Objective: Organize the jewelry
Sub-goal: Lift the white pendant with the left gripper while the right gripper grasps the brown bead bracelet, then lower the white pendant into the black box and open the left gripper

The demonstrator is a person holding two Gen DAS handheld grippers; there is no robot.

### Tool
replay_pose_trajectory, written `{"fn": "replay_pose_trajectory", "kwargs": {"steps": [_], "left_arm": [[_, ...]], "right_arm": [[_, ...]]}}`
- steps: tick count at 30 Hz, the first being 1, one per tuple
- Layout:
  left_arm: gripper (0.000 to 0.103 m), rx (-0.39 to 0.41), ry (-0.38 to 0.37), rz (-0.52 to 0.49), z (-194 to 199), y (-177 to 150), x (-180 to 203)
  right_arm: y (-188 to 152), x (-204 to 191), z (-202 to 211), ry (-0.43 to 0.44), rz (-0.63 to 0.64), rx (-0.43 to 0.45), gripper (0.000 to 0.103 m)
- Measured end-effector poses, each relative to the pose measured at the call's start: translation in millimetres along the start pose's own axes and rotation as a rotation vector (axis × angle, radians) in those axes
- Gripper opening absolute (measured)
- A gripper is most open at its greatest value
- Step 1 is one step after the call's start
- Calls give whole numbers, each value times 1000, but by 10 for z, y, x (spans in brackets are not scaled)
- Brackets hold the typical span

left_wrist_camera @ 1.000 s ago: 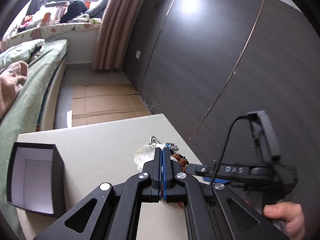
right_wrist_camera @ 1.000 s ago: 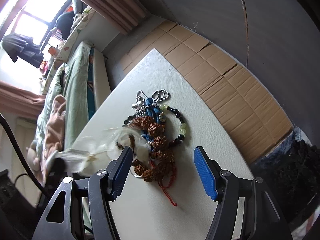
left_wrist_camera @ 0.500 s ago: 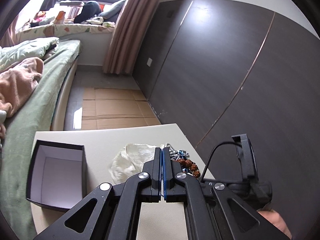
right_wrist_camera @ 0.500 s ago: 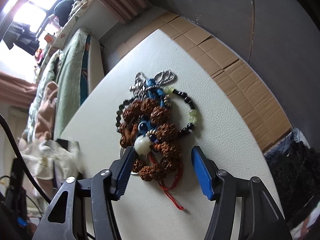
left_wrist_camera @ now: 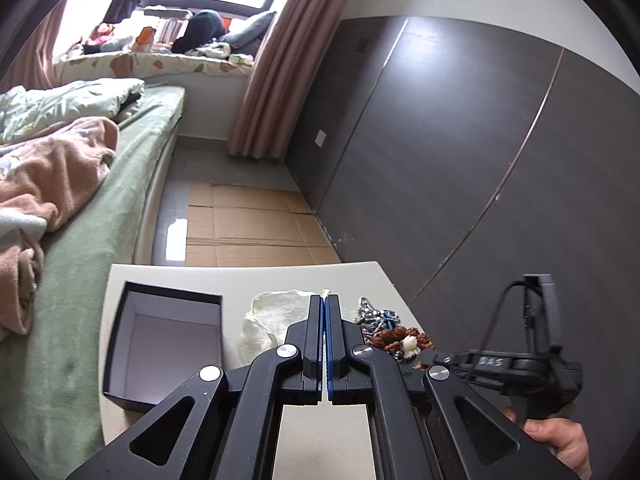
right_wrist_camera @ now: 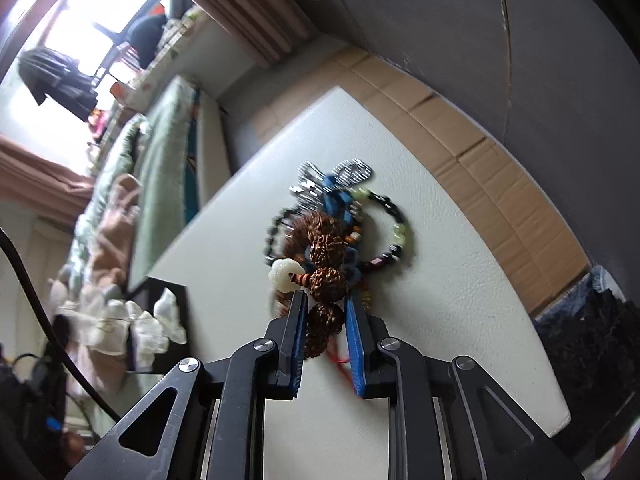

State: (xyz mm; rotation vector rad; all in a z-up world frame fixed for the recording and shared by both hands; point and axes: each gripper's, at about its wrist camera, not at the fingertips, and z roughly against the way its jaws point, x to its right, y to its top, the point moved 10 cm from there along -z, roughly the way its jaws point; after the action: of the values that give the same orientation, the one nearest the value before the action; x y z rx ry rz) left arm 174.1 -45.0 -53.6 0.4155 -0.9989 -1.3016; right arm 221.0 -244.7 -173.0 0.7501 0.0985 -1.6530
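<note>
A tangled pile of jewelry point(right_wrist_camera: 332, 224) lies on the white table point(right_wrist_camera: 460, 280): a brown seed-bead bracelet point(right_wrist_camera: 326, 280), a black and green bead bracelet point(right_wrist_camera: 394, 224), a silver chain point(right_wrist_camera: 320, 180) and a white bead point(right_wrist_camera: 284, 274). My right gripper point(right_wrist_camera: 326, 308) is shut on the brown bead bracelet. The pile shows in the left wrist view point(left_wrist_camera: 394, 334) too. My left gripper point(left_wrist_camera: 325, 312) is shut on a thin clear plastic bag point(left_wrist_camera: 276, 316), held beside an open black box point(left_wrist_camera: 160, 344).
A bed with green sheets and a pink blanket point(left_wrist_camera: 60, 184) runs along the table's left side. Cardboard sheets point(left_wrist_camera: 248, 224) cover the floor beyond. A dark wardrobe wall point(left_wrist_camera: 460, 160) stands on the right. The table's near right corner point(right_wrist_camera: 560, 420) is close.
My right gripper has moved in and closed from open onto the brown bead bracelet. My left gripper has carried the plastic bag left, away from the pile, toward the black box.
</note>
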Motion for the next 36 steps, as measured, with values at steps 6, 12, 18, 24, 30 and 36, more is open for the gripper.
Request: {"fn": "replay_pose_trajectory", "kwargs": {"steps": [6, 12, 18, 24, 30, 36], "left_arm": [[0, 35, 16, 21, 162, 98, -162], [0, 67, 45, 61, 292, 205, -440], [0, 70, 78, 95, 327, 258, -712], [1, 45, 103, 124, 287, 223, -909], [34, -61, 108, 202, 137, 107, -1098], [78, 21, 117, 227, 351, 203, -1157]], "right_arm": [[46, -286, 139, 93, 23, 63, 20], [35, -632, 146, 174, 52, 92, 20], [-32, -981, 146, 265, 95, 102, 20], [-100, -1259, 117, 327, 138, 99, 20], [-188, -1525, 117, 395, 175, 94, 20], [-300, -1826, 113, 448, 232, 90, 20]]}}
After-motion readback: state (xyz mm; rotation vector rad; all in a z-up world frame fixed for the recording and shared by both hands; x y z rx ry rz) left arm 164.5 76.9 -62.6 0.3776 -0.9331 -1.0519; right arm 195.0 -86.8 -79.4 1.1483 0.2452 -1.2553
